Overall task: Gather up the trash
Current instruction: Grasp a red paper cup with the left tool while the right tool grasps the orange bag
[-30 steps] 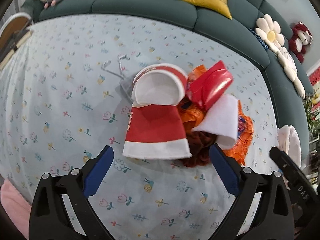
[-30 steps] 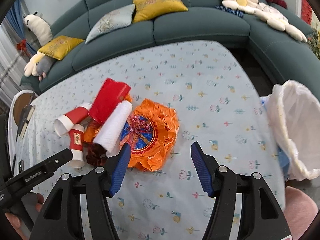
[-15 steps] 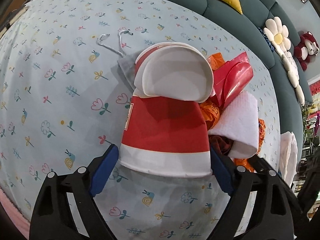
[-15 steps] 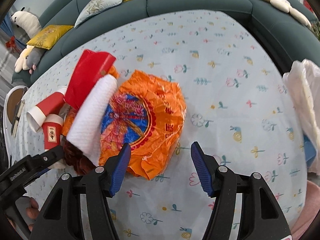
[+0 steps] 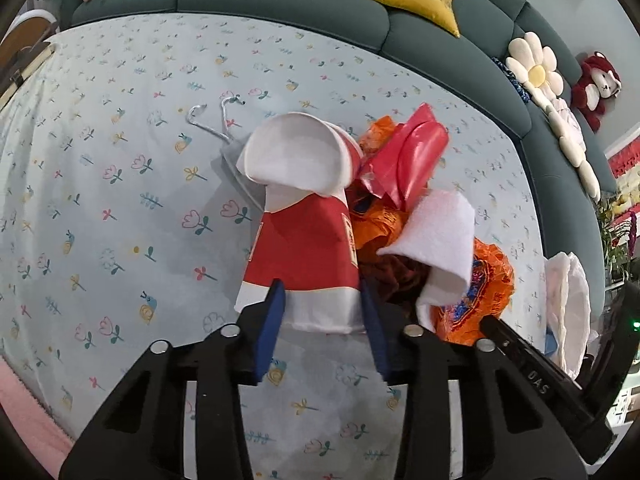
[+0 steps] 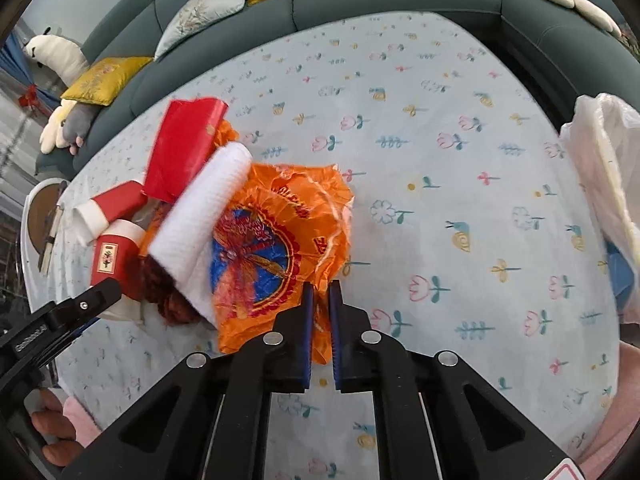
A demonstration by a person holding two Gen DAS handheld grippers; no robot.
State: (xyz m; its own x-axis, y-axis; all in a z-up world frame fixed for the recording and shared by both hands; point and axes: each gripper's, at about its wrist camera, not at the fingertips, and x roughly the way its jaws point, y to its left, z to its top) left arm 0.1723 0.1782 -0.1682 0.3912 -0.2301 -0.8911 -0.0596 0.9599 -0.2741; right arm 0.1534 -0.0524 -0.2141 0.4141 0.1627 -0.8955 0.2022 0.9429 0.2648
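A pile of trash lies on the flowered tablecloth. My left gripper (image 5: pixel 322 312) is shut on the base of a red and white paper cup (image 5: pixel 304 248), seen too in the right wrist view (image 6: pixel 114 254). A second flattened cup (image 5: pixel 298 160) leans behind it. My right gripper (image 6: pixel 321 300) is shut on the edge of an orange plastic wrapper (image 6: pixel 272 248), also in the left wrist view (image 5: pixel 484 284). A white rolled cloth (image 6: pixel 200 208) and a red packet (image 6: pixel 182 146) lie on the pile.
A white plastic bag (image 6: pixel 604 172) hangs at the table's right edge. A wire hanger (image 5: pixel 212 120) lies behind the cups. A green sofa (image 5: pixel 320 12) with cushions curves around the far side.
Both grippers have closed: the left on the paper cup's base, the right on the orange wrapper's edge. Both moved in toward the pile.
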